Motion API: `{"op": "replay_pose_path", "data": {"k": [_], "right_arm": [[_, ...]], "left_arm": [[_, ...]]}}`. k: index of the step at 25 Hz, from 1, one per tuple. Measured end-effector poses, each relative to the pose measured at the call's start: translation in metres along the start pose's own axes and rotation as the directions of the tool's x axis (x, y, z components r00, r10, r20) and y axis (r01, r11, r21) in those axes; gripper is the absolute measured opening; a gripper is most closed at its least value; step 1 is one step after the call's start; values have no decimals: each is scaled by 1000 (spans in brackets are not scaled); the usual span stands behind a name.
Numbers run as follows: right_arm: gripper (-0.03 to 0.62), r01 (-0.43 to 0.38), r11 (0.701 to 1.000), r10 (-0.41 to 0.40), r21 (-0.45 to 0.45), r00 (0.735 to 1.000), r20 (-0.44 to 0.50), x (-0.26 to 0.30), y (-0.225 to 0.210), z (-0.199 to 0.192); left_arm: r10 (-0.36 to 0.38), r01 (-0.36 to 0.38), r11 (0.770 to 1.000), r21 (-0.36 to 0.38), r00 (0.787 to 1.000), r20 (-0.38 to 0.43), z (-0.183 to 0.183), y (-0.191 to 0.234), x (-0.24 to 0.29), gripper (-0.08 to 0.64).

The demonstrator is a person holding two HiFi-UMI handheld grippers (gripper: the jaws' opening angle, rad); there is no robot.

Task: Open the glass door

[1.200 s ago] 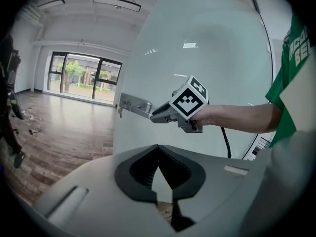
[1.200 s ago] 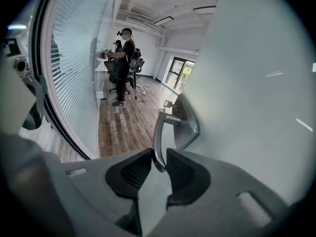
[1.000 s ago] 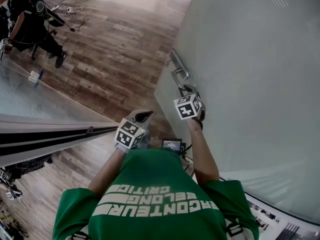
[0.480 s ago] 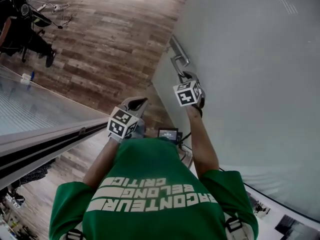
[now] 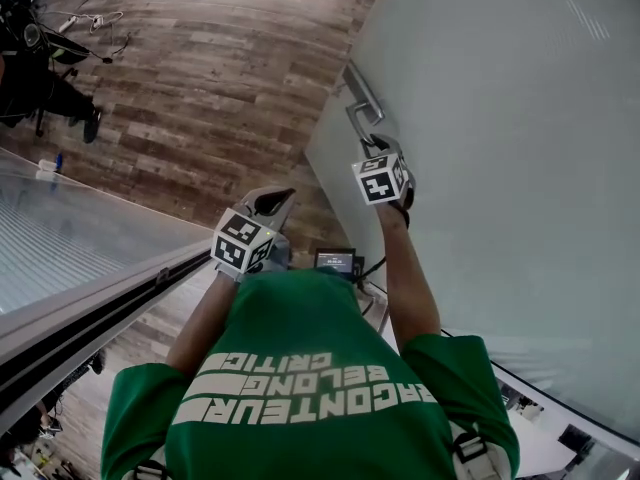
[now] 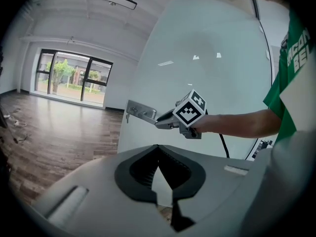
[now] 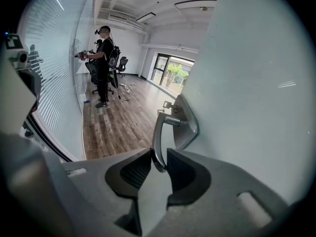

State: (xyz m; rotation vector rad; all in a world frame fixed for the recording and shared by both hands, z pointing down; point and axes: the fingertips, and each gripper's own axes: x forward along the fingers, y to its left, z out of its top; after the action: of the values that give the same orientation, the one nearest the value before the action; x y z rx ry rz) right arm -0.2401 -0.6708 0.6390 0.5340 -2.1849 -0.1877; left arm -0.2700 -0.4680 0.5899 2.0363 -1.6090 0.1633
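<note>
Wood flooring [image 5: 200, 78] shows past the free edge of the glass door [image 5: 500, 168], which fills the right of the head view. Against a second ago, the door handle [image 5: 362, 118] and the right gripper [image 5: 378, 150] on it sit higher in the picture and further from the person's chest. From that, the door looks to be swinging wider, with the opening under way. The left gripper [image 5: 272, 200] hangs near the body, apart from the door.

In the left gripper view its jaws are together with nothing between them.

In the right gripper view the door handle [image 7: 160, 132] is clamped between the jaws, which have just eased slightly wider. The hold looks firm enough to carry the swing on.
</note>
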Motion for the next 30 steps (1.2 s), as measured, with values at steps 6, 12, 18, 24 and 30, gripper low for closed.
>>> {"op": "replay_pose_path", "data": {"k": [6,12,18,24,30], "right_arm": [[84,20,999,-20,30,1000,1,1,-13,3],[87,33,997,-33,73,999,8,6,-32,-4],[87,53,995,-54,86,999,-1,11,-48,-8],[89,79,990,-79,117,997,0,11,-70,-12],[91,107,984,-109,145,994,3,22,-93,-24]], "left_arm": [[-19,19,1000,8,1000,-10,13,10,7,17],[-30,30,999,12,999,-20,22,18,22,17],[-38,38,999,21,999,-17,36,26,35,17],[-49,49,999,14,999,-23,41,32,42,15],[-58,58,998,12,998,-29,32,35,52,17]]}}
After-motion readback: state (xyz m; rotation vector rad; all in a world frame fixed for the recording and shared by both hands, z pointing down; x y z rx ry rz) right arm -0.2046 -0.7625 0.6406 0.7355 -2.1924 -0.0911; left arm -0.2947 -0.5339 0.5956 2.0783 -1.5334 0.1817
